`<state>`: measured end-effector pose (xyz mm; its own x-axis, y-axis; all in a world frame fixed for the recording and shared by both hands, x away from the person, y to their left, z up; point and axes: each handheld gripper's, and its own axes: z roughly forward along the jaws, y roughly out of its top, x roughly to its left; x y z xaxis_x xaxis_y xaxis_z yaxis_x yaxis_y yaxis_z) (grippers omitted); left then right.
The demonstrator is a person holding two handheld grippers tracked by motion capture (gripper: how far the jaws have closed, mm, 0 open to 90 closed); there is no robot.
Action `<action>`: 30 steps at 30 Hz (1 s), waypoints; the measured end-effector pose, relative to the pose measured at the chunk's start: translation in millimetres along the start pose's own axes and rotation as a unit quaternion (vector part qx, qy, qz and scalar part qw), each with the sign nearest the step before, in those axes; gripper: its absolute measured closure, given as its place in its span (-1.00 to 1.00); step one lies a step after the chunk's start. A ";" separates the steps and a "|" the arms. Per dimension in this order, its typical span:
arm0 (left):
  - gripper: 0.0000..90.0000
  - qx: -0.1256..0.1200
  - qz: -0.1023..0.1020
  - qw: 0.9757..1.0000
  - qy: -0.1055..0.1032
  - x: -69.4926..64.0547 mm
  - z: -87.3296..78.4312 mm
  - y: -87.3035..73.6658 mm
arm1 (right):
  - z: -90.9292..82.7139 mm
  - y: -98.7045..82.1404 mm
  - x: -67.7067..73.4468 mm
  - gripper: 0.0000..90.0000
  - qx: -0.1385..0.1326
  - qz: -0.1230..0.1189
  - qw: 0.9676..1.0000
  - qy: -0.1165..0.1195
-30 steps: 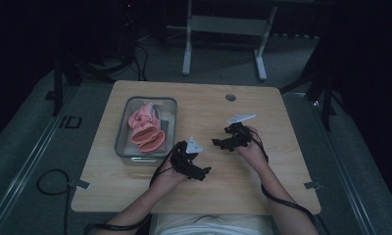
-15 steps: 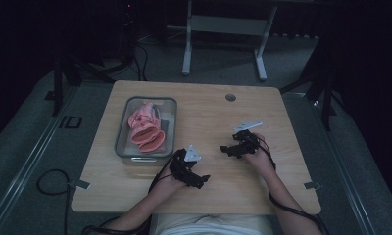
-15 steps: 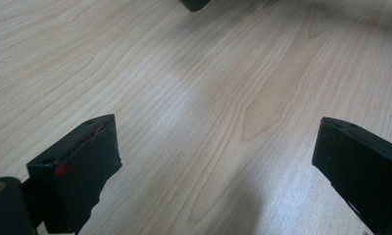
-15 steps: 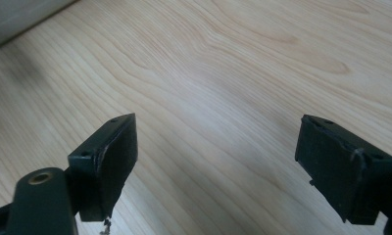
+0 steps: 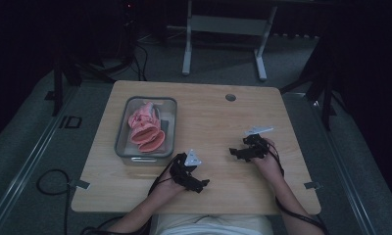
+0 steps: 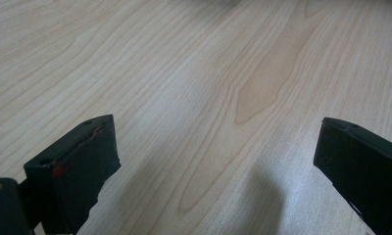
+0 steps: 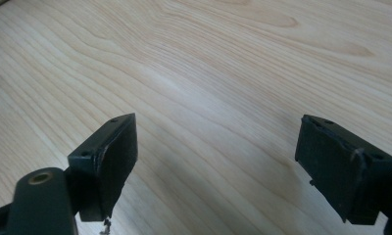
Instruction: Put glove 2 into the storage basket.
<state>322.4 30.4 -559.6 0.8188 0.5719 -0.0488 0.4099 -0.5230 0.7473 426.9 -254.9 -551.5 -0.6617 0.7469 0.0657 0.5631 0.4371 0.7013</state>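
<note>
On the near half of the light wooden table (image 5: 218,117), the person holds the two black two-jaw grippers low over bare wood. The left gripper (image 5: 200,185) is close to the front edge, near the middle of the table, with the grey three-cornered plate on its top. In the left gripper view its jaws stand wide apart, with only pale wood grain between them, and a small red mark is on the left jaw. The right gripper (image 5: 235,152) is a little farther from the person and to the right, and it points toward the left side of the table. In the right gripper view its jaws are also wide apart and hold nothing.

The clear rectangular plastic container (image 5: 126,128) stands on the left part of the table, near the left gripper but apart from it, and well apart from the right gripper. Inside it lie the pink and red soft-looking pieces (image 5: 146,128), piled together; what they are exactly I cannot tell in this dim light. A small round grey hole (image 5: 230,97) is in the table near its far edge.
</note>
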 end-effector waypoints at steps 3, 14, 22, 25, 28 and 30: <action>-0.95 -0.002 0.002 1.000 0.003 -0.6 -0.8 -1.2 | -1.9 -6.1 -3.8 -0.65 0.001 0.003 1.000 -0.008; -0.95 -0.011 -0.008 1.000 0.015 2.2 -3.9 -3.3 | -9.6 -17.8 -14.5 -0.67 -0.022 0.021 0.999 -0.031; -0.95 -0.013 -0.003 1.000 0.019 2.0 -5.1 -4.0 | -14.9 -22.9 -25.3 -0.68 -0.035 0.039 0.997 -0.054; -0.95 -0.016 -0.002 1.000 0.021 2.4 -5.8 -4.6 | -14.5 -23.5 -26.6 -0.68 -0.033 0.037 0.997 -0.059; -0.95 -0.018 -0.004 1.000 0.019 2.7 -6.1 -4.7 | -14.1 -24.1 -27.5 -0.68 -0.032 0.039 0.997 -0.060; -0.95 -0.018 -0.005 1.000 0.021 3.2 -6.5 -4.6 | -13.5 -25.6 -29.0 -0.68 -0.033 0.038 0.997 -0.065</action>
<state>320.5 38.7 -559.0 0.7972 0.6031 -0.0285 0.4020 -0.4951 0.7702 425.0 -294.5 -561.8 -0.5463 0.8370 0.0308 0.5725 0.3463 0.7432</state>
